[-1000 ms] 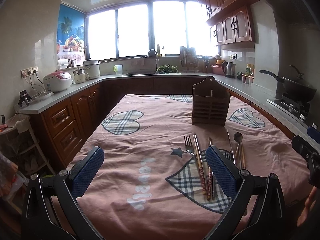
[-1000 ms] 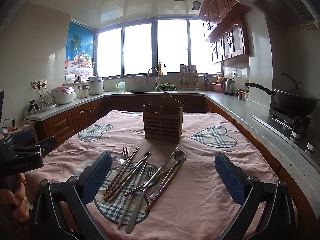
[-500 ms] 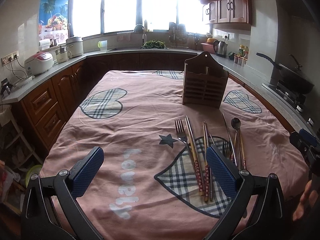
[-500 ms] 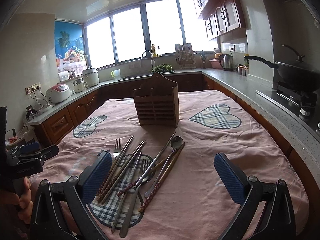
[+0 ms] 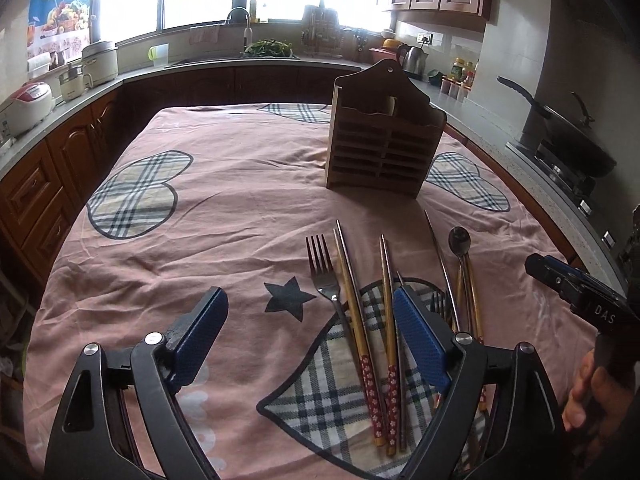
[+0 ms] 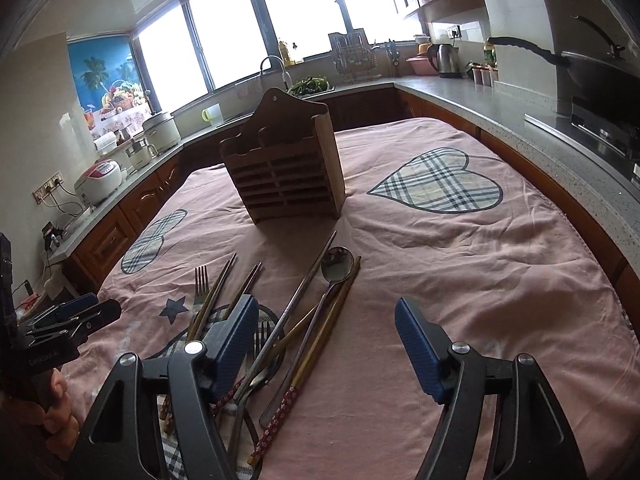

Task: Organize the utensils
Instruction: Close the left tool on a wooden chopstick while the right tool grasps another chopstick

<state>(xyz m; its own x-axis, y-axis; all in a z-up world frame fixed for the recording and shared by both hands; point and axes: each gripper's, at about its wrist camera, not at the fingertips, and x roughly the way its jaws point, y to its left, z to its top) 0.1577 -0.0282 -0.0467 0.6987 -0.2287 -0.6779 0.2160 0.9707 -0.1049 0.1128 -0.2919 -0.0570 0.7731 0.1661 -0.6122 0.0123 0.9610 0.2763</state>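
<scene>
On the rumpled pink cloth (image 5: 240,208), slatted wooden holder (image 5: 384,148), slim metal utensils (image 5: 360,304), both claws closing, empty

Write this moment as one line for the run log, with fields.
phase: approach | left gripper: jaws closing, nothing between | right gripper: jaws closing, nothing gripped | utensils: loose on cloth | wooden holder: upright, looks empty

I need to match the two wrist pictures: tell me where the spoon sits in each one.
Left wrist: the spoon lies right of centre, bowl toward the wooden utensil holder.
Right wrist: the spoon lies at centre, just below the same holder.
Shared landmark: the holder, standing on the pink tablecloth.
</scene>
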